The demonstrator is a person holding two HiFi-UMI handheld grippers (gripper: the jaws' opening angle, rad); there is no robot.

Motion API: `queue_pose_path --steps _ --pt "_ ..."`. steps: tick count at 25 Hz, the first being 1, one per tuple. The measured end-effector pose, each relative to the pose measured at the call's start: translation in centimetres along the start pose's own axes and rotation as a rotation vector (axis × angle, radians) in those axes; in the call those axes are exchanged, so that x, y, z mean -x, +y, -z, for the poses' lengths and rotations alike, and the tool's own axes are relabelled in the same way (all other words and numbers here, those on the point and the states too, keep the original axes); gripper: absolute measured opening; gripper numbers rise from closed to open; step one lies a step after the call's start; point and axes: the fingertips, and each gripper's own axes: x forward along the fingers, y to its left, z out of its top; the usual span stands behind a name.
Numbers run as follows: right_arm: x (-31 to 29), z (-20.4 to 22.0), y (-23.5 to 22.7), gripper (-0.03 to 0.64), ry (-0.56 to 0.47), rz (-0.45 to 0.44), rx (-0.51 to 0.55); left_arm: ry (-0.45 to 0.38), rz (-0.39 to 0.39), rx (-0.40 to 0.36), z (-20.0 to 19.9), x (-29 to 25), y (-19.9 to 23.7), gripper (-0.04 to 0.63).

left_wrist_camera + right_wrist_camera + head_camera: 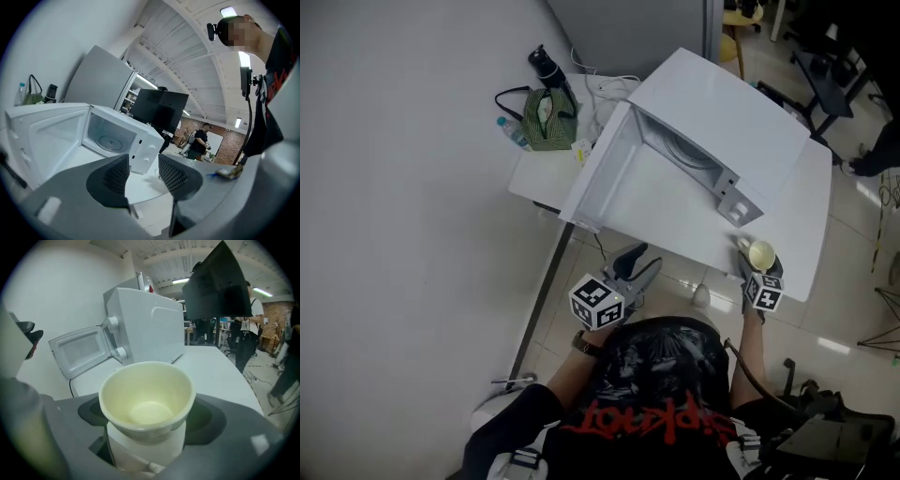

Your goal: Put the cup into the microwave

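Head view first: the white microwave [722, 122] sits in the middle of a white surface [797, 216], with its door [605, 173] swung wide open toward 9 o'clock. Off at 10 o'clock of the microwave, by the wall, there's a green bag [546, 117] with a black bottle [546, 64] right behind it. The cup [761, 254] is down at about 5 o'clock of the microwave, near the surface's front edge, sitting in the right tool [754, 272]. The left tool [639, 262] is at 6 o'clock of the door, just off the surface's edge, over the floor.

Left gripper view: the left tool [143, 171] is released, jaws apart with nothing between them. Past the jaws, toward 11 o'clock, you look straight into the open microwave [140, 145]. The round turntable [108, 140] shows inside, and the door [51, 136] hangs out at 9 o'clock. A dark monitor [159, 110] stands behind it at 12 o'clock.

Right gripper view: the right tool [151, 414] is grasping the cup [147, 390], one jaw hugging each side. The cup is cream-coloured, upright and looks empty inside. The microwave [145, 324] is up at 12 o'clock on the surface [220, 371], well apart from the cup. Its open door [82, 350] sticks out at 10 o'clock.
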Motion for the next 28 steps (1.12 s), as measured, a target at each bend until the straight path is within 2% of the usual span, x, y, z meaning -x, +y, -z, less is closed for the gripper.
queue_pose_path --steps 3,9,13,15,20,25,28 --pt "1.5 -1.0 3.4 0.453 -0.051 0.014 -0.025 -0.042 0.013 0.004 -0.8 3.6 2.4 0.190" --pt "4.5 -5.2 10.9 0.454 -0.136 0.014 0.012 -0.090 0.043 0.037 -1.5 9.8 4.9 0.190" --pt "4.3 -7.4 16.9 0.454 -0.145 -0.076 0.113 -0.116 0.038 0.061 -0.9 13.4 6.7 0.190" --pt "3.7 -8.6 19.8 0.454 -0.146 -0.123 0.185 -0.133 0.028 0.079 -0.8 14.9 7.7 0.155" --pt "-0.1 -11.2 24.9 0.454 -0.139 -0.254 0.237 -0.183 -0.015 0.105 -1.2 17.0 10.5 0.146" --pt "-6.3 -14.0 26.4 0.454 -0.149 -0.258 0.231 -0.201 -0.082 0.103 -3.5 17.2 13.9 0.146" --pt "-10.6 -15.6 25.8 0.454 -0.144 -0.226 0.228 -0.188 -0.110 0.082 -5.1 16.6 15.5 0.146"
